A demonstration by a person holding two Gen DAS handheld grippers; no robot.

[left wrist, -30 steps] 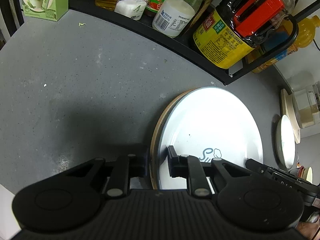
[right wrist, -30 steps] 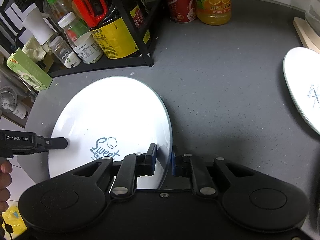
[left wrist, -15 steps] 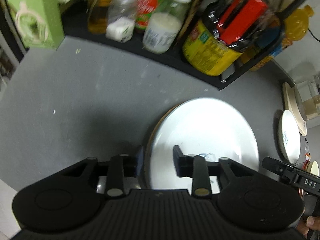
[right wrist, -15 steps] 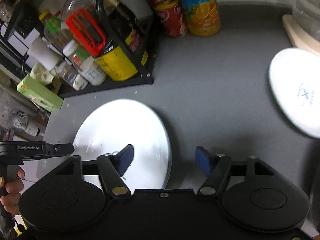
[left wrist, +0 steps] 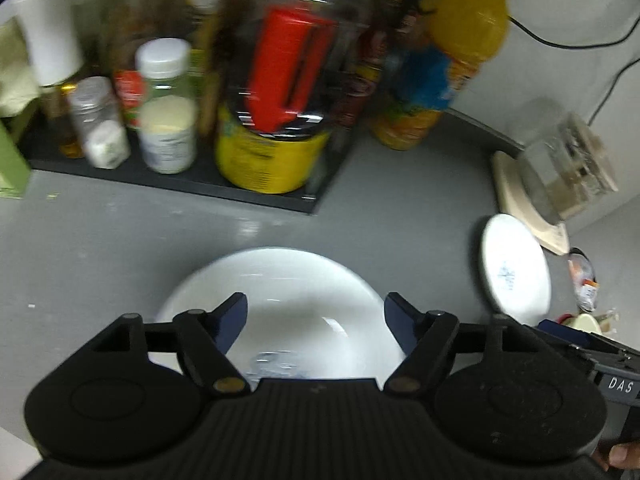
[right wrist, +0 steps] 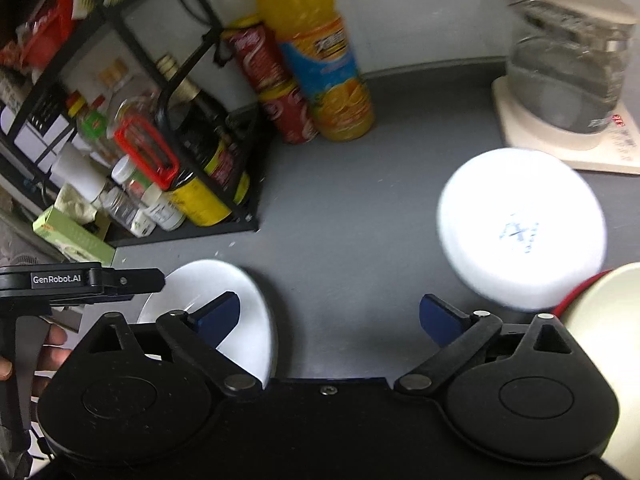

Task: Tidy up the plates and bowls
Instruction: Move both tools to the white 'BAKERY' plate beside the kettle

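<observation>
The grey countertop (right wrist: 352, 240) is lying open between the two plates. The large white plate (left wrist: 288, 304) is sitting flat, printed face up, under the left gripper (left wrist: 316, 322), spread wide and empty. The right gripper (right wrist: 330, 316) is gaping wide over bare counter. The smaller white plate (right wrist: 520, 228) is lying flat beside the kettle's board.

Grey tabletop (right wrist: 360, 208); black wire rack (right wrist: 208, 184) at left, crowded with jars and bottles, among them a yellow-labelled dark bottle (right wrist: 200, 200) with a red handle (right wrist: 146, 152); beside the rack two red cans (right wrist: 276, 92), stacked; orange drink bottle (right wrist: 320, 52) touching them; glass jug (right wrist: 568, 68), blurred, perhaps a kettle, on a cream board (right wrist: 560, 148); green carton (right wrist: 72, 236) far left.
</observation>
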